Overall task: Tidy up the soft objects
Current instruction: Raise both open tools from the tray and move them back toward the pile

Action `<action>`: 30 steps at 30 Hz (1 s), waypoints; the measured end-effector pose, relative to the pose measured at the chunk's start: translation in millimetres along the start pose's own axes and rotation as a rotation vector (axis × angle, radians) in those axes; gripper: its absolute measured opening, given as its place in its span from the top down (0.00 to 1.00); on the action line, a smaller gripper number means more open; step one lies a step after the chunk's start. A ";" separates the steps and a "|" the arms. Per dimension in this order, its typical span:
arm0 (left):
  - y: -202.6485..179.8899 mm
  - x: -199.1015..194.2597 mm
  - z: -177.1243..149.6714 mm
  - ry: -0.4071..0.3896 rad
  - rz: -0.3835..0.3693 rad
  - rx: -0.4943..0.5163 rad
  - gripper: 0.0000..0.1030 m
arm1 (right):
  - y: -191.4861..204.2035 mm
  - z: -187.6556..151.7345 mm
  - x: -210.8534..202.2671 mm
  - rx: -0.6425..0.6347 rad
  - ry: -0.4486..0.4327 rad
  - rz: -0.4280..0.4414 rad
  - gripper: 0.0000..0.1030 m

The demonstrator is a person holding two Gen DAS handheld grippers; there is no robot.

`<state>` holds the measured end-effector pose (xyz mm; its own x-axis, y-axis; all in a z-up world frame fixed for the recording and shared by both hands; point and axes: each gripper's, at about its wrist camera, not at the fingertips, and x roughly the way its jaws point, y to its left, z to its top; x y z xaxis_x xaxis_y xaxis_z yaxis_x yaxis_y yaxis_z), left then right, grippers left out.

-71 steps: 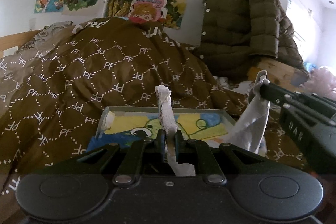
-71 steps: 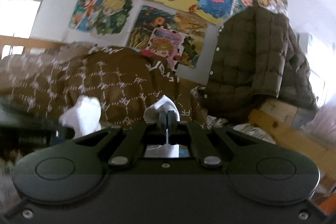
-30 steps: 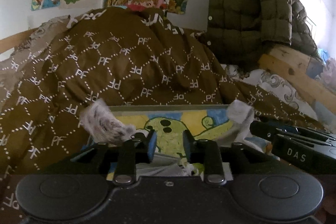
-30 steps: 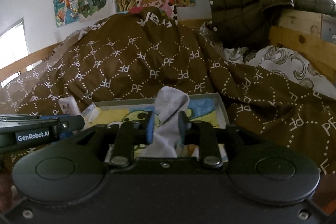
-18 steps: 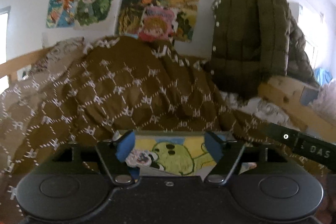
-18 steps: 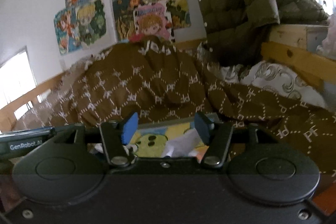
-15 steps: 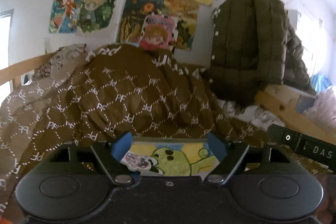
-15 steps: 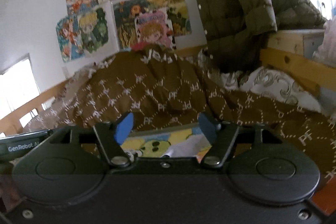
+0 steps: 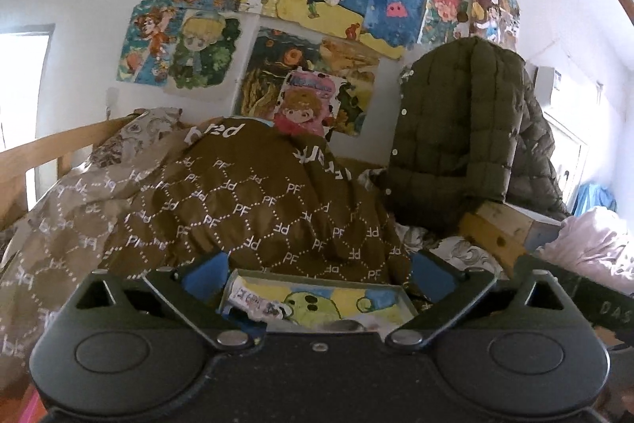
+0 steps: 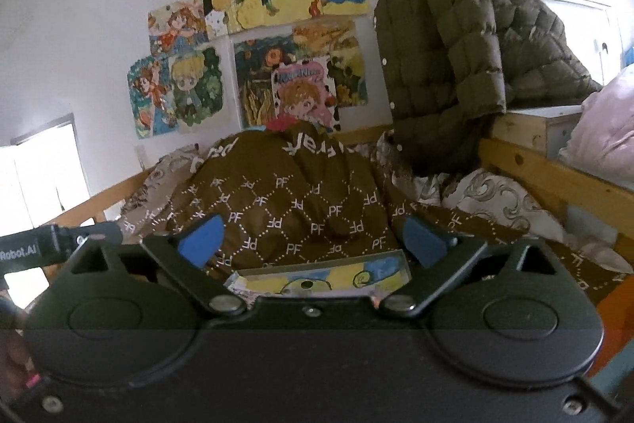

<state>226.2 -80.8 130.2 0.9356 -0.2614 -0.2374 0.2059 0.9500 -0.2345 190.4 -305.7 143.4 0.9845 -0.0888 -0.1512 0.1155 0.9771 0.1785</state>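
Note:
A shallow tray [image 9: 317, 279] with a yellow and green cartoon bottom lies on the bed, low in both views [image 10: 337, 263]. In its left end rests a white patterned sock [image 9: 253, 301]; a pale cloth [image 9: 348, 324] peeks over my gripper body at the near edge. My left gripper [image 9: 319, 274] hovers above and behind the tray, its jaws opening wide with nothing between the blue pads [image 9: 206, 274]. My right gripper [image 10: 313, 238] does the same, jaws opening and empty. Each gripper shows at the edge of the other's view.
A brown quilt [image 9: 237, 209] printed with "PF" is heaped behind the tray. An olive padded jacket [image 9: 463, 145] hangs over the wooden bed frame [image 10: 554, 177] at the right. Pink bedding [image 9: 590, 240] lies far right. Posters [image 9: 301, 26] cover the wall.
Both grippers let go of the white socks they pinched, leaving them in the tray. Their jaws spread wide, and both rose and drew back from the tray.

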 end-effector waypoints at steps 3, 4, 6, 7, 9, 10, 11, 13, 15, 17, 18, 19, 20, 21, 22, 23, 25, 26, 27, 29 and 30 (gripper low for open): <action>3.3 -21.4 -7.5 -0.016 0.003 0.002 0.01 | 1.9 0.2 -20.9 0.004 -0.013 0.004 0.01; 4.2 -28.7 -10.6 -0.022 0.005 0.007 0.01 | 3.6 -0.5 -27.0 0.002 -0.013 0.004 0.01; 6.7 -41.6 -17.2 -0.035 0.011 0.011 0.01 | 6.4 -3.2 -34.9 0.001 -0.009 0.007 0.01; 8.0 -48.5 -20.8 -0.038 0.010 0.014 0.01 | 8.5 -5.5 -40.9 -0.001 -0.007 0.007 0.01; 11.5 -62.0 -29.1 -0.044 0.009 0.018 0.01 | 13.7 -9.1 -47.7 -0.007 -0.002 0.007 0.01; 13.2 -66.9 -32.8 -0.044 0.008 0.021 0.01 | 15.7 -11.7 -52.7 -0.010 0.001 0.009 0.01; 15.0 -72.1 -36.3 -0.042 0.008 0.025 0.01 | 17.9 -14.2 -58.1 -0.012 0.003 0.011 0.01; 18.5 -82.3 -43.7 -0.037 0.008 0.035 0.01 | 21.4 -19.2 -64.9 -0.020 0.008 0.013 0.01; 22.3 -92.4 -50.3 -0.033 0.007 0.046 0.01 | 25.5 -24.1 -75.0 -0.030 0.012 0.015 0.01; 26.4 -101.0 -56.1 -0.025 0.011 0.052 0.01 | 27.1 -29.0 -79.2 -0.039 0.021 0.014 0.01; 29.1 -105.4 -58.6 -0.019 0.011 0.052 0.01 | 27.9 -32.7 -82.3 -0.042 0.029 0.011 0.01; 32.0 -109.7 -61.8 -0.009 0.010 0.053 0.01 | 29.4 -34.7 -84.5 -0.043 0.038 0.010 0.01; 34.7 -113.2 -64.4 0.001 0.011 0.057 0.01 | 30.0 -38.2 -86.9 -0.045 0.046 0.008 0.01; 37.3 -116.9 -67.3 0.008 0.017 0.060 0.01 | 30.6 -41.4 -90.0 -0.047 0.053 0.004 0.01; 40.1 -119.3 -69.9 0.015 0.022 0.060 0.01 | 31.1 -44.7 -92.8 -0.051 0.060 0.000 0.01; 43.2 -122.3 -72.6 0.023 0.024 0.057 0.01 | 32.1 -46.9 -96.0 -0.053 0.065 -0.002 0.01; 49.9 -127.5 -78.4 0.045 0.033 0.049 0.01 | 33.3 -52.9 -101.3 -0.054 0.080 -0.009 0.01; 52.4 -129.8 -81.4 0.056 0.038 0.048 0.01 | 34.1 -55.6 -103.7 -0.053 0.088 -0.012 0.01; 55.2 -132.7 -85.2 0.067 0.043 0.048 0.01 | 34.3 -57.2 -104.7 -0.052 0.097 -0.014 0.01; 59.5 -137.5 -91.8 0.081 0.050 0.050 0.01 | 35.5 -64.2 -110.4 -0.053 0.119 -0.020 0.01; 62.0 -140.5 -95.9 0.089 0.052 0.051 0.01 | 36.3 -67.6 -112.8 -0.056 0.130 -0.025 0.01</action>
<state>80.0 -1.5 58.6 0.9166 -0.2230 -0.3319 0.1739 0.9697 -0.1715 74.6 -247.2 101.3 0.9557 -0.0905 -0.2801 0.1282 0.9846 0.1192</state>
